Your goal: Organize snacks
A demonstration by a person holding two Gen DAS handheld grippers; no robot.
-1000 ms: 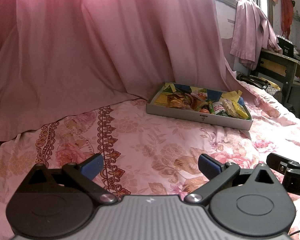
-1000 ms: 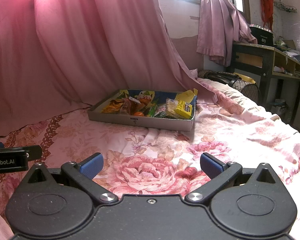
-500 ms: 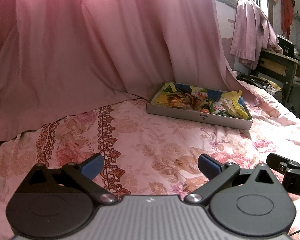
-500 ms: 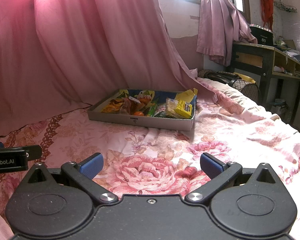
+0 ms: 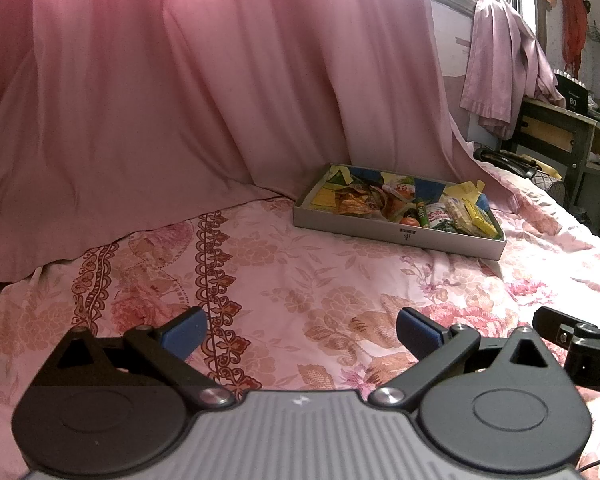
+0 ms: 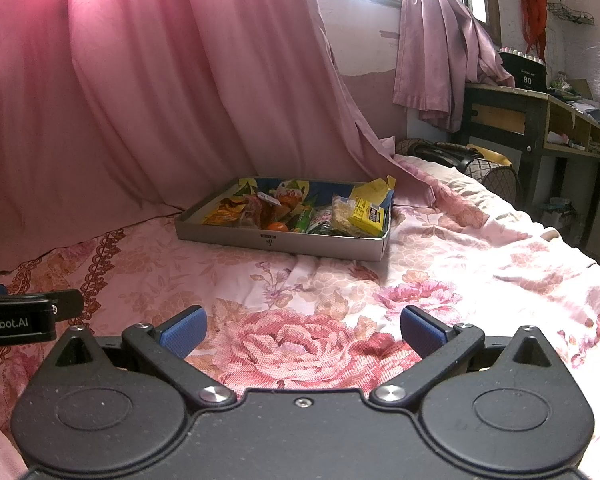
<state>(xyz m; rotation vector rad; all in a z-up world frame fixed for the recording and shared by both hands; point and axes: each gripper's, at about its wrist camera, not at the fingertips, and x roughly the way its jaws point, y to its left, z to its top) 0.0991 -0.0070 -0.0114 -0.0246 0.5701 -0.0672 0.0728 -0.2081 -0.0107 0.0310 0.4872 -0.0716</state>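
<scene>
A shallow grey cardboard box (image 5: 404, 235) (image 6: 280, 242) sits on the floral bedsheet against the pink curtain. It holds several snacks: an orange chip bag (image 6: 224, 212), a small orange fruit (image 6: 278, 227), a green stick pack (image 6: 303, 219), a noodle pack (image 6: 340, 210) and a yellow packet (image 6: 370, 213). My left gripper (image 5: 300, 330) is open and empty, low over the sheet, well short of the box. My right gripper (image 6: 302, 328) is open and empty, also short of the box. Each gripper shows at the edge of the other's view.
The pink curtain (image 5: 180, 100) drapes onto the bed behind the box. A dark wooden desk (image 6: 532, 120) with clutter stands to the right past the bed edge. A dark bag (image 6: 460, 156) lies at the bed's far corner.
</scene>
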